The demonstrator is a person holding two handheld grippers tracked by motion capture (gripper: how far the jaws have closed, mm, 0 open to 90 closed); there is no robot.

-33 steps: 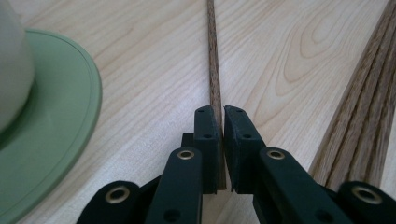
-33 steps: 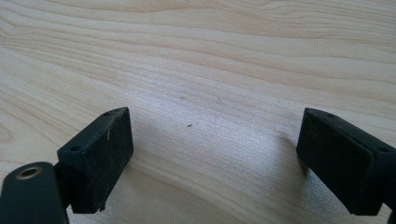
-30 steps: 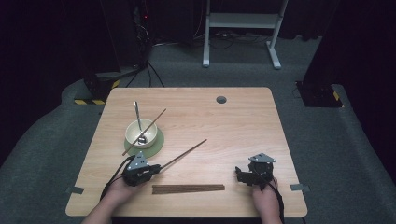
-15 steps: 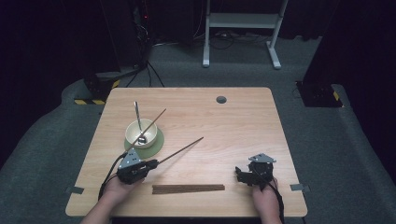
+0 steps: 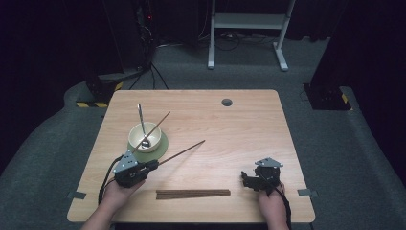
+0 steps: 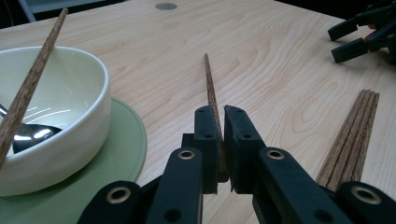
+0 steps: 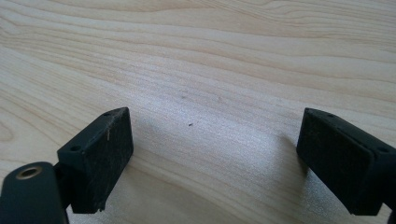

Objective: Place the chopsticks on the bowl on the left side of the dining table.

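Long dark brown wooden chopstick (image 6: 211, 88) pinched at thick end between my left pads, tapered tip pointing away over pale wood tabletop, lifted clear of it. From above, same stick (image 5: 184, 151) slants up and right from my left hand, just beside green saucer. Remaining dark brown wooden chopsticks lie flat in tight bundle (image 5: 193, 193) near front table edge, side by side, parallel to edge.

One bowl (image 5: 145, 137) on one green plate (image 5: 161, 146), one spoon (image 5: 141, 123), two grippers; two loose chopsticks (image 5: 182, 152) plus a bundle (image 5: 193, 193) of perhaps four, hard to count, on one table (image 5: 239, 124)
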